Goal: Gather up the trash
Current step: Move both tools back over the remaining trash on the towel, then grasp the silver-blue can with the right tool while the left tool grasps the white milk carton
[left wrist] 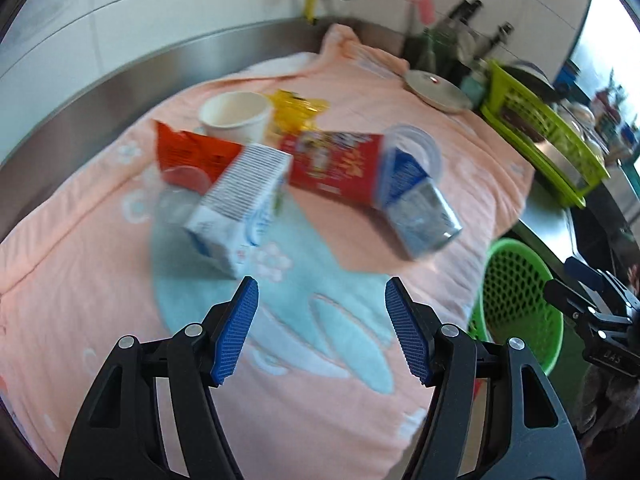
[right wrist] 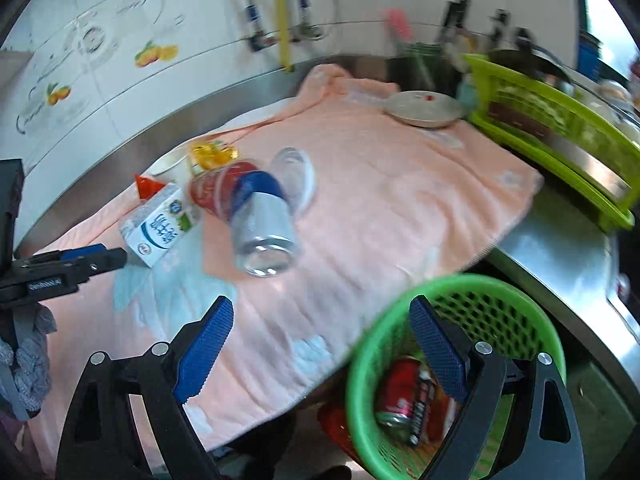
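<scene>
Trash lies on a pink towel [left wrist: 80, 272]: a white milk carton [left wrist: 240, 208], a blue and silver can [left wrist: 420, 208], a red snack packet [left wrist: 336, 166], an orange wrapper [left wrist: 188, 152], a paper cup [left wrist: 236, 116], a yellow wrapper [left wrist: 294, 110] and a clear plastic cup [left wrist: 416, 144]. My left gripper [left wrist: 322, 304] is open and empty, just short of the carton. My right gripper [right wrist: 320, 320] is open and empty above the towel's edge and the green bin [right wrist: 500, 304], which holds a red can [right wrist: 400, 396]. The carton [right wrist: 160, 224] and silver can [right wrist: 260, 224] also show in the right wrist view.
A green dish rack [right wrist: 560, 128] and a round lid [right wrist: 424, 108] stand at the back right. A steel counter [right wrist: 560, 256] runs on the right, with a tiled wall [right wrist: 120, 60] and taps behind. The left gripper [right wrist: 92, 258] shows at the right view's left edge.
</scene>
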A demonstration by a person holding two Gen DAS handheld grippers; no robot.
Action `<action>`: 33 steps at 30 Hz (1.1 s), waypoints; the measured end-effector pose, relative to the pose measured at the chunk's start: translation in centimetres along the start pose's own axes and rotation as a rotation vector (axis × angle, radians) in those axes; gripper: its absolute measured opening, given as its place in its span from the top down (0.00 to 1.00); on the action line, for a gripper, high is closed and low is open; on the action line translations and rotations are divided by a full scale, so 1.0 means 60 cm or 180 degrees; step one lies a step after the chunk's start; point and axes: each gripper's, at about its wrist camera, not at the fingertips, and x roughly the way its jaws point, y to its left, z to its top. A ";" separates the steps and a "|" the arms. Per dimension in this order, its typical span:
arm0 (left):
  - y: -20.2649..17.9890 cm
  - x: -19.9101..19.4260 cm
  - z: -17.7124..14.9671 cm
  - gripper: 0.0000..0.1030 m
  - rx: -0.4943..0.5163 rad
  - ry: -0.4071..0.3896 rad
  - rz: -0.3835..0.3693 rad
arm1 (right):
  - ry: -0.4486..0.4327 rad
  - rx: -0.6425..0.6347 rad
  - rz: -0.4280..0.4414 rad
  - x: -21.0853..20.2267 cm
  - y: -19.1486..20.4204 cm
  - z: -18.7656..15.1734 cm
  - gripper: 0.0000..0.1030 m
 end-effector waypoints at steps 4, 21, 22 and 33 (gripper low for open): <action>0.047 -0.014 0.011 0.36 -0.0139 -0.0081 0.0129 | 0.0081 -0.0208 0.0104 0.041 0.035 0.030 0.16; 0.098 -0.002 0.037 0.36 -0.0065 -0.0107 0.0447 | 0.0531 -0.0860 -0.0011 0.215 0.118 0.097 0.16; 0.097 0.002 0.042 0.36 -0.0034 -0.0090 0.0420 | 0.0543 -0.0877 -0.0027 0.220 0.121 0.098 0.16; 0.075 0.060 0.084 0.37 0.0340 0.0033 0.0340 | 0.0650 -0.0927 -0.0068 0.254 0.129 0.107 0.23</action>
